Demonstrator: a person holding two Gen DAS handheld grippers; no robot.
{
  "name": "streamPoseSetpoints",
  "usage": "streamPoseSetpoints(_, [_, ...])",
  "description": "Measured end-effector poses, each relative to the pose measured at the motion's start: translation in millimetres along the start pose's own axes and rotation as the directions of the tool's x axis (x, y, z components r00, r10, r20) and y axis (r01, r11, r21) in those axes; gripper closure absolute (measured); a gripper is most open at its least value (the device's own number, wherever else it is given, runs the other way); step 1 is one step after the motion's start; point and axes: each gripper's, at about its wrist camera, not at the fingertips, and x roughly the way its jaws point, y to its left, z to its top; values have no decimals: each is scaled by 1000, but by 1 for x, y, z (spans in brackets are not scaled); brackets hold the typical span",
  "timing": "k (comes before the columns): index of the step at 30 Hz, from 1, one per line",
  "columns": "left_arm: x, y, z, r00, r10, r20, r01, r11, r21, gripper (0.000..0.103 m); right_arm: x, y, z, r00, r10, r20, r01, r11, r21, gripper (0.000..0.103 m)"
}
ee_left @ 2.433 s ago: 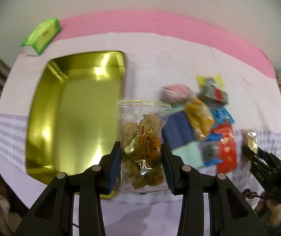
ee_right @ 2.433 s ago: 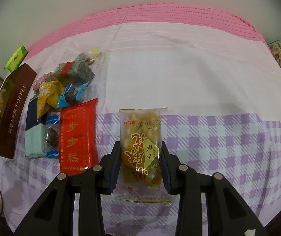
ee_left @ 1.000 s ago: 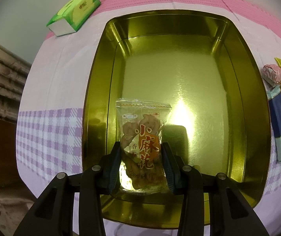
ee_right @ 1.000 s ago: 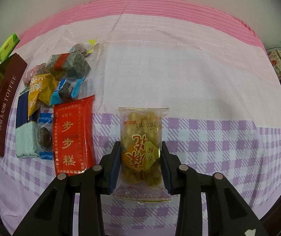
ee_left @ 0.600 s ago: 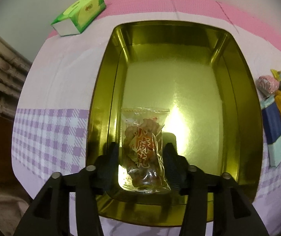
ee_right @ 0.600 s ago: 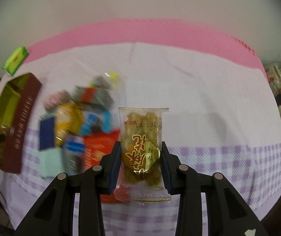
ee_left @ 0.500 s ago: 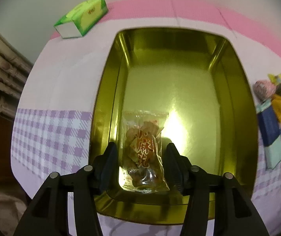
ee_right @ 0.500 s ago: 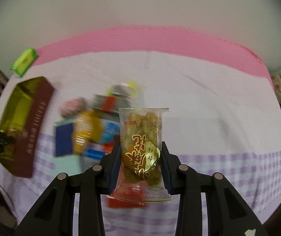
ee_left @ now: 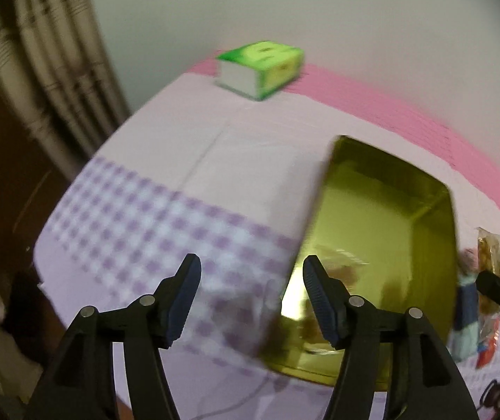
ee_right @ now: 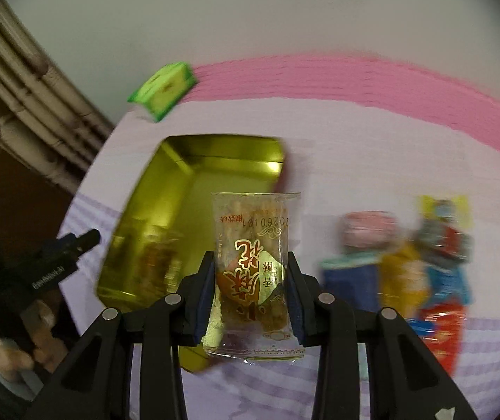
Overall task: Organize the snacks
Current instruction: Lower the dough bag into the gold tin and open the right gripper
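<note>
Since a moment ago the left gripper (ee_left: pixel 251 299) has let go of its packet and swung off to the left of the tin, while the right gripper (ee_right: pixel 250 292) has travelled from the loose pile toward the tin with its own packet.

Left fingers (ee_left: pixel 183 301) now stand wide apart with nothing between them, over the purple-checked part of the desk (ee_left: pixel 166 217) near its left edge. Just to their right, the released snack packet (ee_left: pixel 333 273) lies blurred on the floor of the gold tin (ee_left: pixel 382 217), near the tin's front end. Pulling aside like this probably clears room for the other hand.

Right fingers (ee_right: pixel 204 297) are closed on the sides of a clear twist-snack packet (ee_right: pixel 253 266), gripping its lower half so the upper half stands free above them. It hangs in front of the tin's right wall, not yet over the opening as far as the blurred view allows. Held upright by the edges, it should drop flat once the grip opens.

Further out, the remaining snacks (ee_right: pixel 410 266) sit heaped on the desk to the right of the tin, apart from it. A green tissue pack (ee_right: pixel 164 91) rests at the far left corner by the pink border, away from the sorting.
</note>
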Motion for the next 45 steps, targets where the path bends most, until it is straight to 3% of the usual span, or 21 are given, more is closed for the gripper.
streamPoseSetpoints(6, [9,16,-11,999,30,-36,-31,999,-21,41,42,38,-1,998,-1,-65,0,1000,-20,69])
streamPoseSetpoints(13, [12,10,-13,999,18,-37,-18,1000,7,40,72,55,-6,989,-102,-107,93,992,-85,69])
streamPoseSetpoints(31, [12,3,-15,999,0,-46,1,1000,25,37,80,50,-14,955,-282,-97,260,947,-190,69])
streamPoseSetpoints(38, [12,4,-15,999,-6,-42,7,1000,21,36,85,52,-14,951,-292,-98,267,940,-210,68])
streamPoseSetpoints(42, [11,5,-14,999,-8,-37,9,1000,9,35,84,52,-12,960,-265,-95,243,950,-196,66])
streamPoseSetpoints(45, [11,5,-14,999,-10,-36,10,1000,5,34,82,50,-10,970,-227,-93,207,961,-185,58])
